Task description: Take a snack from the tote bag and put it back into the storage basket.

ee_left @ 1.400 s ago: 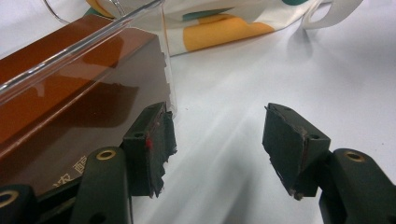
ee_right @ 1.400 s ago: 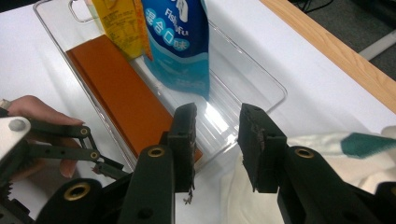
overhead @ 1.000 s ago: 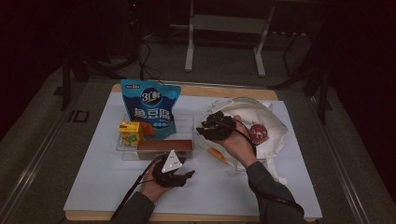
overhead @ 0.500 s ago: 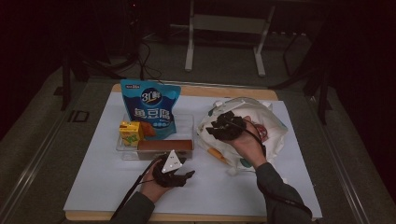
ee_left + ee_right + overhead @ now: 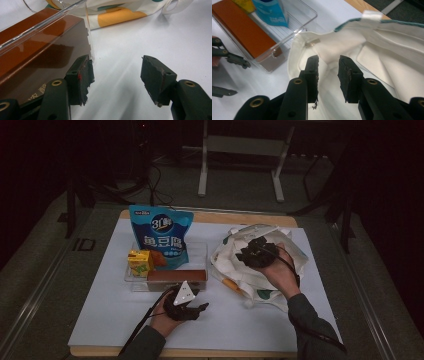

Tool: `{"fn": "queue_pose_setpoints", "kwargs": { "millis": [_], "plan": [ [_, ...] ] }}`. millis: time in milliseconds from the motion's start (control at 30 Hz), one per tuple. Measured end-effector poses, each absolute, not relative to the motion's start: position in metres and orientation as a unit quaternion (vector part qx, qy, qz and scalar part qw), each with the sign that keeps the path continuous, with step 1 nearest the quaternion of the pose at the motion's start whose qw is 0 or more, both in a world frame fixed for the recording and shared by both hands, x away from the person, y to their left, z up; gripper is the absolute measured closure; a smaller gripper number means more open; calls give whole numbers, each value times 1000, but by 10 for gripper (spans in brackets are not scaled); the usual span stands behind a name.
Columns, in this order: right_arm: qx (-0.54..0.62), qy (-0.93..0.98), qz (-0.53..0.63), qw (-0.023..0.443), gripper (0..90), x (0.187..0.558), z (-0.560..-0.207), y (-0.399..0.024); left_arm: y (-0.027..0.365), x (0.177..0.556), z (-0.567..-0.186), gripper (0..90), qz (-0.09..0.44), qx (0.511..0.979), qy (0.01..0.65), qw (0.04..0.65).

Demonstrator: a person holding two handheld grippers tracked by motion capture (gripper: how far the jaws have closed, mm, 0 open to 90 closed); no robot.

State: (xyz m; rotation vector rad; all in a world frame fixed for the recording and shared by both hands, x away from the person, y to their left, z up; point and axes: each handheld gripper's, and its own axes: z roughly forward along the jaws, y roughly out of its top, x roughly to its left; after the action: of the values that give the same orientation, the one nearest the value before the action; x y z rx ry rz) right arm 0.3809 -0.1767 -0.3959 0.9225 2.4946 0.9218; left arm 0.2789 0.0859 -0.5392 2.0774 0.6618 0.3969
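Observation:
My right gripper point(image 5: 255, 252) hovers over the mouth of a white tote bag point(image 5: 260, 282) with orange and green spots. In the right gripper view its jaws point(image 5: 329, 60) have just been closing and stand a narrow gap apart, still open. The bag's pale lining point(image 5: 387, 50) shows behind the gap, with nothing pinched. My left gripper point(image 5: 182, 302) rests on the white sheet in front of a clear tray point(image 5: 200, 252). Its jaws point(image 5: 116, 65) are open over bare sheet, one pad point(image 5: 82, 72) beside the tray's corner and the brown box point(image 5: 37, 50) inside.
The tray also holds a blue snack pouch point(image 5: 160, 235) and a yellow carton point(image 5: 140, 262). A white sheet point(image 5: 100, 310) covers the wooden board point(image 5: 210, 215). A metal stand point(image 5: 240, 145) rises behind the table.
My right gripper has moved to the right, from the bag's left rim to over its opening, and its jaws have narrowed. The left gripper has kept still.

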Motion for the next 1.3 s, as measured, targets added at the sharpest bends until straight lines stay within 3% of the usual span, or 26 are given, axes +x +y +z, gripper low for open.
{"fn": "queue_pose_setpoints", "kwargs": {
  "millis": [667,1300],
  "plan": [
    [354,869,300,173,722,385,-403,-213,86,279,-539,409,160,839,267,446],
    [388,864,264,182,485,393,-413,-245,86,279,-539,408,160,840,267,444]
  ]
}}
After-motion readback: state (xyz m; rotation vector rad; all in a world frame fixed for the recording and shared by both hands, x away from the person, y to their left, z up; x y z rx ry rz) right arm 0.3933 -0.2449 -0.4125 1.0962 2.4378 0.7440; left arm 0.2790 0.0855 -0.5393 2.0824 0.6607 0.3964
